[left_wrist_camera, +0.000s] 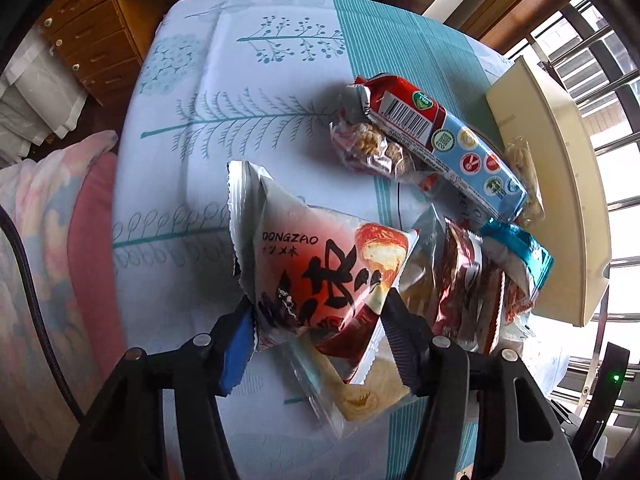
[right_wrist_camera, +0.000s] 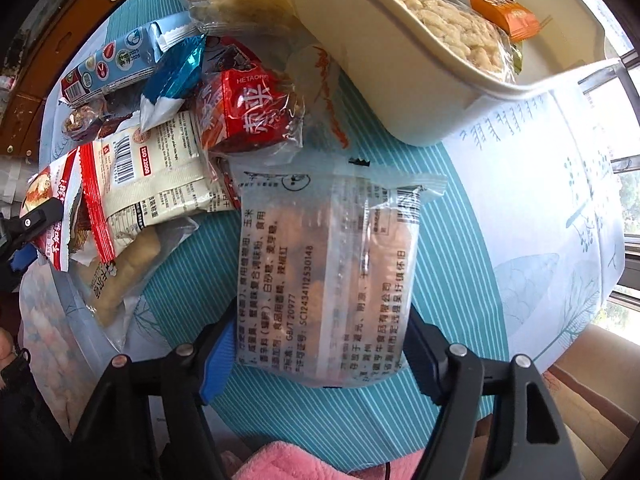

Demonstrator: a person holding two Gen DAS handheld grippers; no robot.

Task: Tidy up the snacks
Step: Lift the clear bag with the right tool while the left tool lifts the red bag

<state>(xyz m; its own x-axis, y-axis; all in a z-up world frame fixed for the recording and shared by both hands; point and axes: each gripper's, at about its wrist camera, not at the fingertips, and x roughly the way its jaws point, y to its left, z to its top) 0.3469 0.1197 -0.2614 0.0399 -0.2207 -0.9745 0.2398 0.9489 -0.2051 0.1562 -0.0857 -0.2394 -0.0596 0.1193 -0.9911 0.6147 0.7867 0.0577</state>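
- Left gripper [left_wrist_camera: 316, 320]: clamped on the red-and-white pouch [left_wrist_camera: 320, 268], gripping it at its lower part, the pouch held tilted above the tablecloth [left_wrist_camera: 240, 120].
- Right gripper [right_wrist_camera: 320, 344]: closed around the clear bag [right_wrist_camera: 328, 264], fingers pressing both sides of its lower end; printed back of the bag facing the camera, over the teal striped part of the cloth.
- Beyond the left gripper: blue bar [left_wrist_camera: 452, 140] lying across a nut pack [left_wrist_camera: 372, 148], both on the cloth near the cream tray [left_wrist_camera: 576, 184].
- Just right of the pouch: a heap of red foil packs [left_wrist_camera: 468, 276], touching one another.
- Right wrist view: tray [right_wrist_camera: 400, 80] at upper right, holding a pale puffed cake [right_wrist_camera: 452, 28] and an orange pack [right_wrist_camera: 504, 12].
- Left of the clear bag: red walnut pack [right_wrist_camera: 252, 112], white barcode pack [right_wrist_camera: 156, 172], teal wrapper [right_wrist_camera: 172, 84], piled together and touching.
- Pink towel [right_wrist_camera: 280, 460] at the near table edge.
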